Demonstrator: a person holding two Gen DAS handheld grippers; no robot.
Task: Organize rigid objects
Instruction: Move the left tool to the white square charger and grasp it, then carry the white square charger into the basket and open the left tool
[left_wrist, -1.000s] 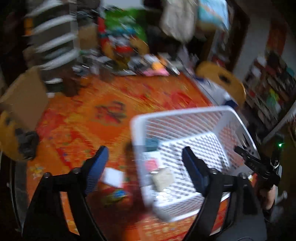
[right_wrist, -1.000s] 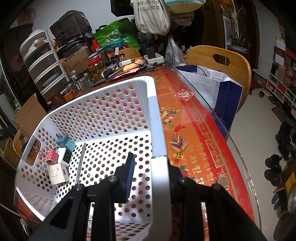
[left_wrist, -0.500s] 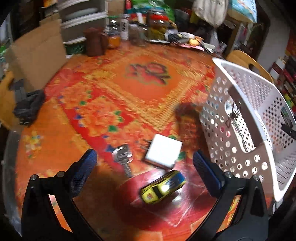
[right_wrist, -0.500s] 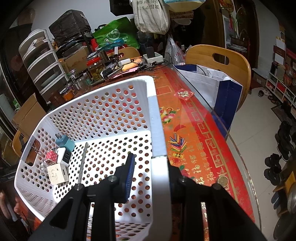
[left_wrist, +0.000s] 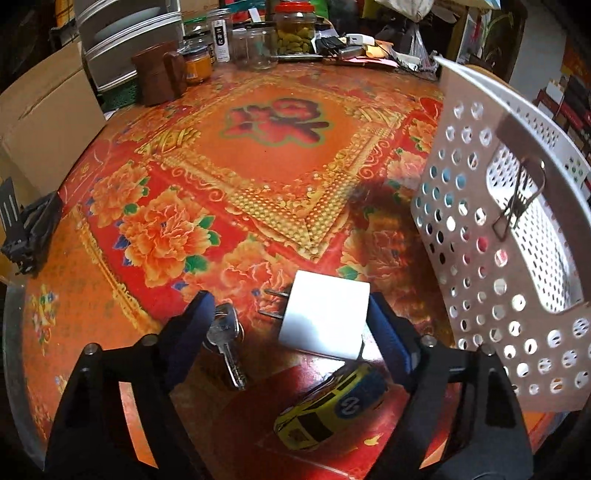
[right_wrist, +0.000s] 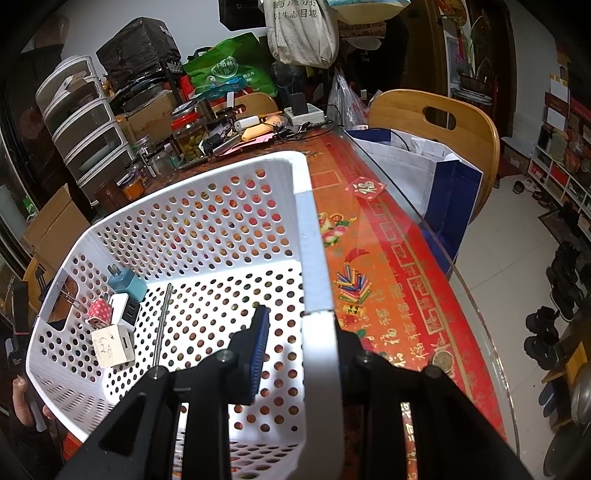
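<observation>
In the left wrist view my left gripper (left_wrist: 290, 321) is open, low over the table, its jaws on either side of a white plug charger (left_wrist: 325, 319) lying flat. A key (left_wrist: 225, 339) lies by the left finger and a yellow toy car (left_wrist: 332, 402) sits just in front of the camera. The white perforated basket (left_wrist: 480, 258) stands to the right. In the right wrist view my right gripper (right_wrist: 299, 343) is shut on the basket's rim (right_wrist: 314, 258). Inside lie several chargers (right_wrist: 118, 314) and a metal rod (right_wrist: 162, 321).
Jars (left_wrist: 295, 33), a brown mug (left_wrist: 155, 77) and clutter line the table's far edge. A cardboard box (left_wrist: 40, 118) stands at the left. A wooden chair (right_wrist: 436, 125) with a white and blue bag (right_wrist: 424, 177) stands beyond the table's glass edge (right_wrist: 461, 269).
My left gripper swung away from the basket, then dropped toward the table, and the white charger now lies between its fingers. The right gripper stays on the basket rim.
</observation>
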